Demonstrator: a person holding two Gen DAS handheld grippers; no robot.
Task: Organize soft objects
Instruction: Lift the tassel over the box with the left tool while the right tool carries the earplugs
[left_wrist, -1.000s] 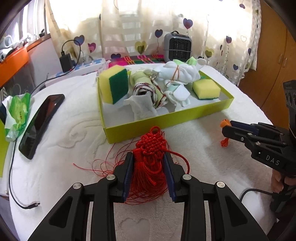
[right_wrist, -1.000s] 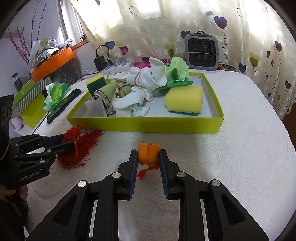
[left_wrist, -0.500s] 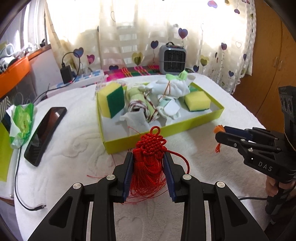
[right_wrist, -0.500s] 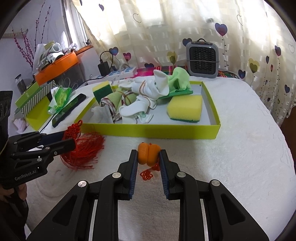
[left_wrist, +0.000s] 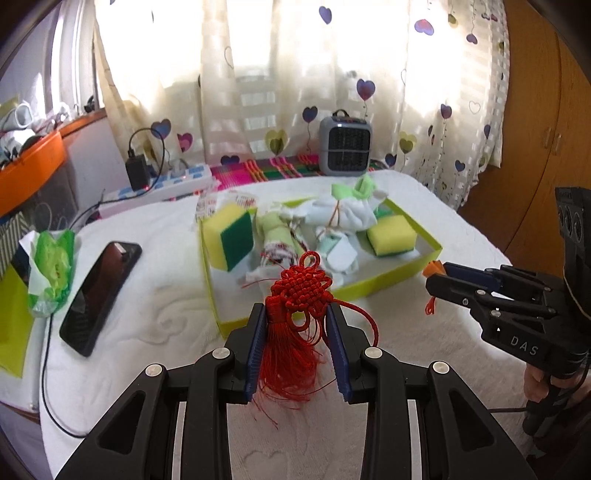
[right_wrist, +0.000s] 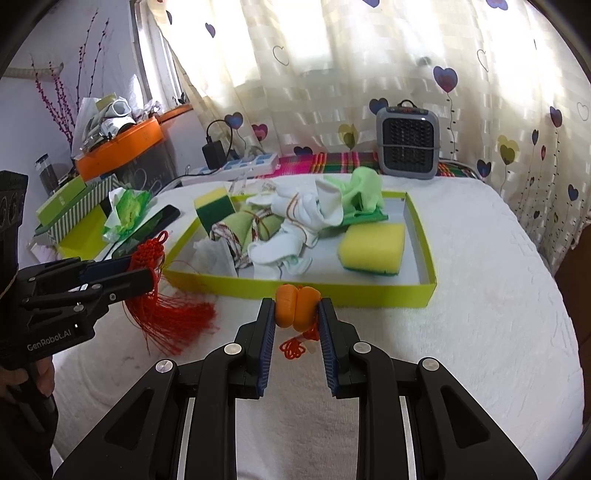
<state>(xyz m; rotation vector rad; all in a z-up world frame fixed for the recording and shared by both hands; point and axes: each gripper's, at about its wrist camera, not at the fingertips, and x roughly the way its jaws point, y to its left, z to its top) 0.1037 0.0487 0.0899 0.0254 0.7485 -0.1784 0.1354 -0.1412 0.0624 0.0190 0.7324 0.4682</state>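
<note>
My left gripper (left_wrist: 296, 314) is shut on a red knotted tassel (left_wrist: 299, 295), held clear above the white cloth; its fringe hangs down between the fingers. The same tassel (right_wrist: 155, 299) and left gripper (right_wrist: 144, 275) show at the left of the right wrist view. My right gripper (right_wrist: 296, 308) is shut on a small orange charm (right_wrist: 296, 306) with a red cord (right_wrist: 293, 347) dangling under it. The right gripper (left_wrist: 432, 278) appears at the right of the left wrist view. Behind both lies the lime-green tray (right_wrist: 332, 293) holding sponges (right_wrist: 373, 249), rolled socks and cloths.
A phone (left_wrist: 99, 291) and a green wrapper (left_wrist: 51, 273) lie left of the tray (left_wrist: 391, 282), with a cable near the table edge. A small grey heater (right_wrist: 408, 147) and a power strip (right_wrist: 240, 164) stand at the back by the curtain. A person's hand (left_wrist: 535, 380) holds the right gripper's handle.
Both grippers have risen with their loads; the tassel's fringe has left the cloth and the tray looks farther off. Neither grip has changed.
</note>
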